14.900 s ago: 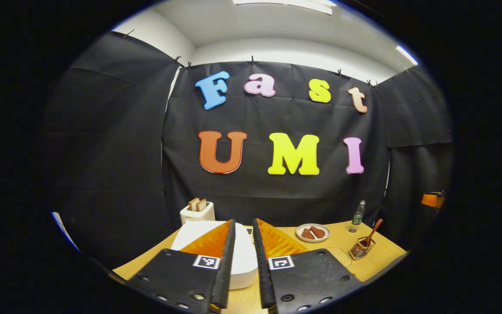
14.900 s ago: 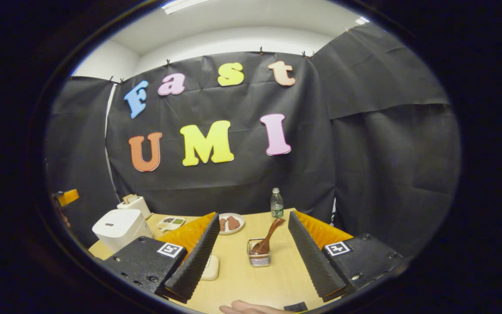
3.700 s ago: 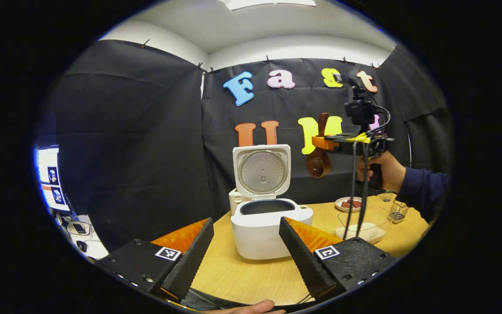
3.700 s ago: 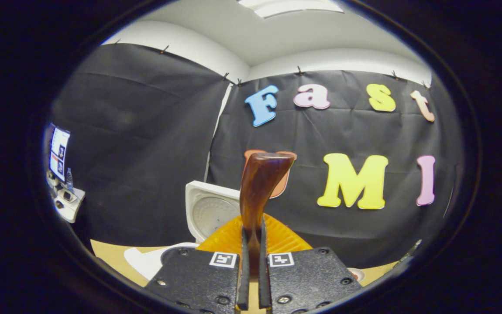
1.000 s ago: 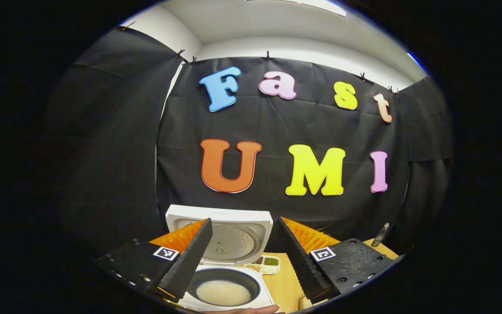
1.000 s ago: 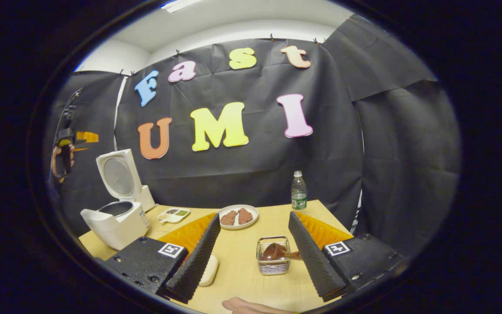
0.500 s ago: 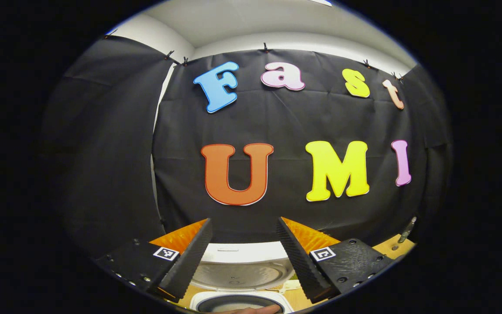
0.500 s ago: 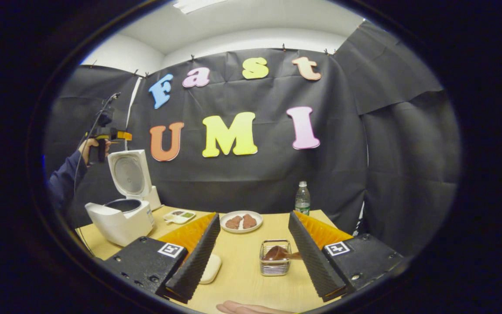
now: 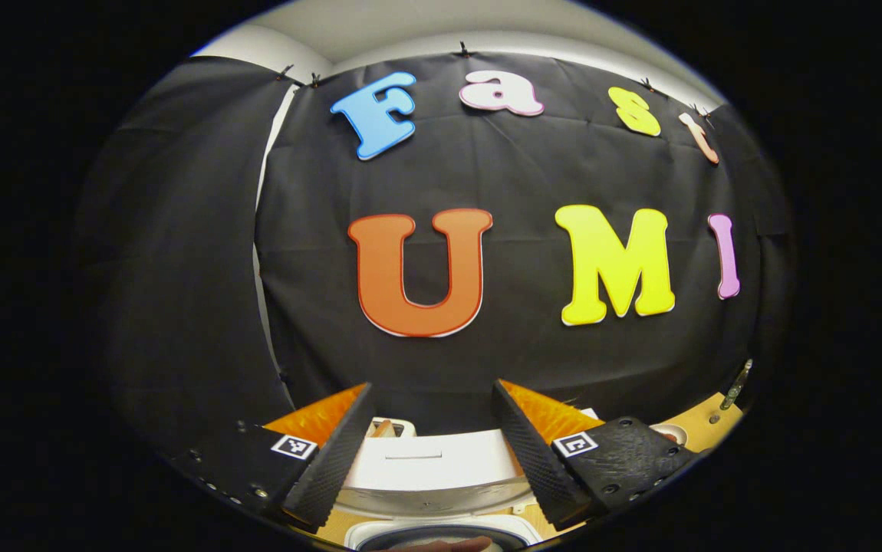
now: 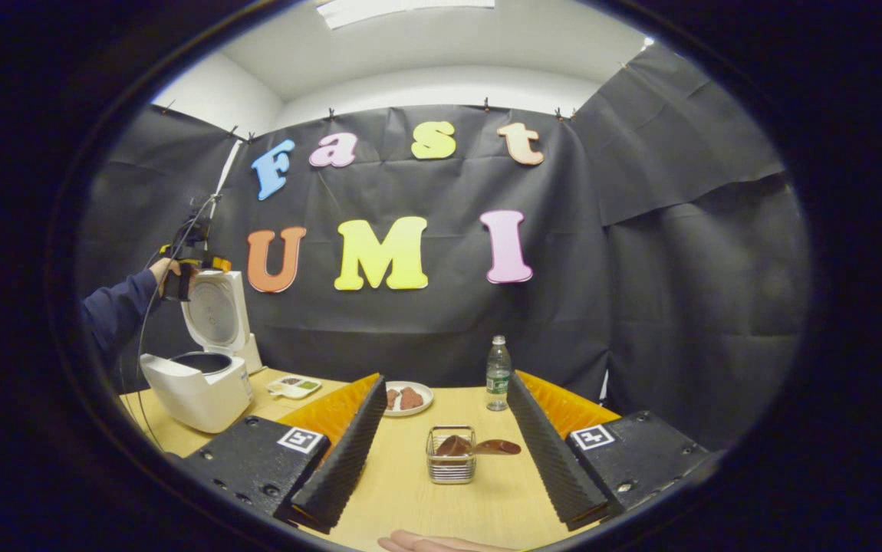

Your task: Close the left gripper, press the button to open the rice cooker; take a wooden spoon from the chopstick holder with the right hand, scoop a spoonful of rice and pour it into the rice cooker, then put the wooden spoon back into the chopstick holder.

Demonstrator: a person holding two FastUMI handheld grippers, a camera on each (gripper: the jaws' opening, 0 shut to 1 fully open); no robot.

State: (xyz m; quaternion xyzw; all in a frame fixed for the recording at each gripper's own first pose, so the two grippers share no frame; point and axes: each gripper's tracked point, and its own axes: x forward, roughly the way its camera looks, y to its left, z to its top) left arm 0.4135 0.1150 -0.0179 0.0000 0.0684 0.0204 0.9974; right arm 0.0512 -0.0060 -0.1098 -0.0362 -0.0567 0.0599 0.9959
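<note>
wooden spoon in chopstick holder; right tool open, apart.

Since the start, the rice cooker stands open, its lid raised, rice inside a second ago. The left gripper, once low over the bench, now rides above the lid's top edge, fingers spread. The wooden spoon is back in the chopstick holder, released by the right gripper, now wide open.
</note>
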